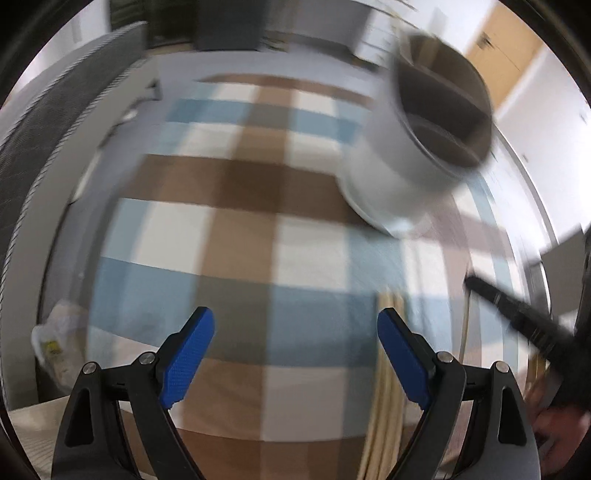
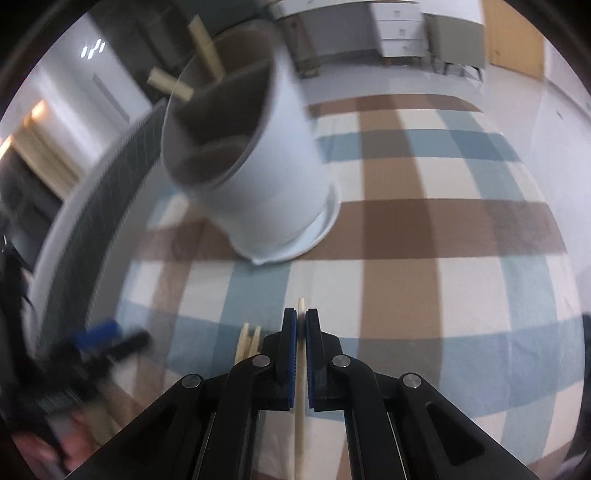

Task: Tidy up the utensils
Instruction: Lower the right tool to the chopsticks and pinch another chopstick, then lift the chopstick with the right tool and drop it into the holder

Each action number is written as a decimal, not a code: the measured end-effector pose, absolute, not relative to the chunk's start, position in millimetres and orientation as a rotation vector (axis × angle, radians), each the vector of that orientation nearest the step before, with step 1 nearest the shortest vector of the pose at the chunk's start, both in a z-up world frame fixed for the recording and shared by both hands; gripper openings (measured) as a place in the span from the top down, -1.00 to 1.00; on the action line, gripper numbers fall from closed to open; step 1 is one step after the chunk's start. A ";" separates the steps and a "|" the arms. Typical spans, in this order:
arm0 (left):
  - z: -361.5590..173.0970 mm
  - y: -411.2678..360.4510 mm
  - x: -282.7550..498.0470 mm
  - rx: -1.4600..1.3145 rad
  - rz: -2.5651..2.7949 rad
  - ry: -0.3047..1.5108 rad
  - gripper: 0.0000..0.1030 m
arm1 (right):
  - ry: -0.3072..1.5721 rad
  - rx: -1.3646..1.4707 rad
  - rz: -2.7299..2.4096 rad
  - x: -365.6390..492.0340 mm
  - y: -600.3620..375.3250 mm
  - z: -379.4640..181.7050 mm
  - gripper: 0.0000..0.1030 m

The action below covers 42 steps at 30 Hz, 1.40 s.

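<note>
A white utensil holder (image 1: 413,147) with a dark divided inside stands on a checked cloth; in the right wrist view the holder (image 2: 266,177) has two pale sticks (image 2: 207,48) poking out of it. My left gripper (image 1: 295,354) is open and empty above the cloth, with pale chopsticks (image 1: 388,369) lying by its right finger. My right gripper (image 2: 302,325) is shut on a pale chopstick (image 2: 301,369) that runs between its blue pads. Two more chopsticks (image 2: 248,341) lie on the cloth just to the left of it. The right gripper shows blurred at the right edge of the left wrist view (image 1: 517,314).
The checked cloth (image 2: 424,221) in brown, blue and white covers the table. A grey woven chair back (image 1: 55,122) stands at the left. A crumpled white packet (image 1: 59,339) lies near the left table edge. White drawers (image 2: 399,33) stand across the room.
</note>
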<state>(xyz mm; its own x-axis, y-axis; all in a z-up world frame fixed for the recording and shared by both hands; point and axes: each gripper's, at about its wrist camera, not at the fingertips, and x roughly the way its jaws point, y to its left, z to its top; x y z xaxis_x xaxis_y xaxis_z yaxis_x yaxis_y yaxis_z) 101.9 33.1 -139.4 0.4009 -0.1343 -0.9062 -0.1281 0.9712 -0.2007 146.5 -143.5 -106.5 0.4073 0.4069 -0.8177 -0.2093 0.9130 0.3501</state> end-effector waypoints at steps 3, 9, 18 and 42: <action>-151.0 11.8 99.5 -0.164 -0.036 1.208 -0.68 | 1.070 0.321 0.372 146.7 -167.2 -104.3 0.93; -167.5 -4.8 94.6 -0.085 -0.035 1.264 -0.68 | 1.032 0.394 0.377 146.1 -185.7 -93.3 0.93; -173.3 -10.0 90.0 -0.078 -0.027 1.282 -0.69 | 0.977 0.384 0.395 139.4 -196.0 -80.2 0.93; -175.1 -16.4 110.6 -0.021 -0.012 1.242 -0.21 | 0.958 0.368 0.406 143.5 -187.0 -77.4 0.93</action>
